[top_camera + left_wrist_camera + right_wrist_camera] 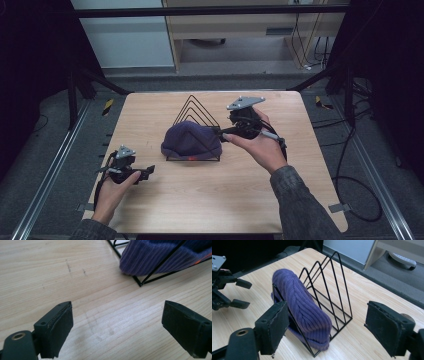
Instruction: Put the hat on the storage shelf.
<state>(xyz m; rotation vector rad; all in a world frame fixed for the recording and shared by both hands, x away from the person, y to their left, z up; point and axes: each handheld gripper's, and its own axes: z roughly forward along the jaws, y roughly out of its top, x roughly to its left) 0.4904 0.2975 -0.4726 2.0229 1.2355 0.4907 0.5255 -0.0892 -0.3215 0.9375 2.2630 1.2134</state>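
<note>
Around you the wooden table (200,190) is bare apart from a black wire rack (196,116) of triangular dividers standing near its middle, with dark floor, rails and trailing cables beyond the edges. Nothing lies between your left gripper (149,171) and the rack; in the left gripper view there is plain wood ahead and the rack's corner at the top right. Your left gripper sits low over the near left part of the table, well apart from the rack, its jaws spread wide and holding nothing. Your right gripper (220,133) is just beside the rack's right end, its jaws also wide apart with nothing clamped; whether a jaw tip brushes the wire is hard to tell from above. The purple knitted hat (304,312) rests in the front slot of the rack, leaning against a wire triangle, slumped and folded along its length, its ribbed cuff bulging out past the frame at the near end, a small orange mark showing on it.
</note>
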